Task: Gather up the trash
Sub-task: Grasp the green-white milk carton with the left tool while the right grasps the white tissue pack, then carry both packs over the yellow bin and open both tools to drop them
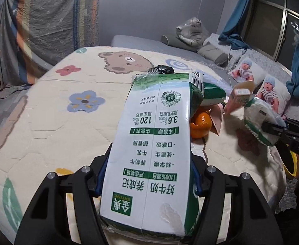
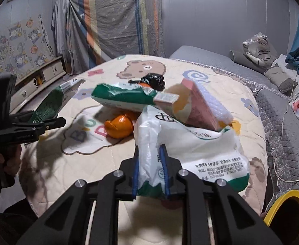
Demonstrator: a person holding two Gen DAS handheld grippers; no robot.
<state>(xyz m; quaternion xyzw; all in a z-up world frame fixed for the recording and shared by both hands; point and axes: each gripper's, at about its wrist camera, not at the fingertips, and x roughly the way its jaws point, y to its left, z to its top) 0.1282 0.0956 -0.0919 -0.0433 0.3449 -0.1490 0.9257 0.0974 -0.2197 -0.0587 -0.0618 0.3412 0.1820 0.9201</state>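
Note:
A white and green milk carton (image 1: 149, 143) stands clamped between the fingers of my left gripper (image 1: 151, 153), lifted off the quilt. The right wrist view shows that same gripper (image 2: 53, 122) at the left, shut on the carton (image 2: 51, 102). My right gripper (image 2: 149, 149) is shut on a crumpled white plastic bag (image 2: 190, 147) with green print; it also shows at the right of the left wrist view (image 1: 272, 130), gripping the bag (image 1: 257, 118). A pink box (image 2: 198, 106) leans on the bag's top. Orange peel (image 2: 121, 126), a green and white packet (image 2: 125, 98) and a black bag (image 2: 151, 81) lie beyond.
All this sits on a bed with a cartoon bear quilt (image 2: 88, 163). A yellow-rimmed bin (image 2: 288, 208) stands at the bed's lower right. Grey pillows and a plush tiger (image 2: 257, 51) lie at the far right. A low drawer cabinet (image 2: 41, 77) stands at the left.

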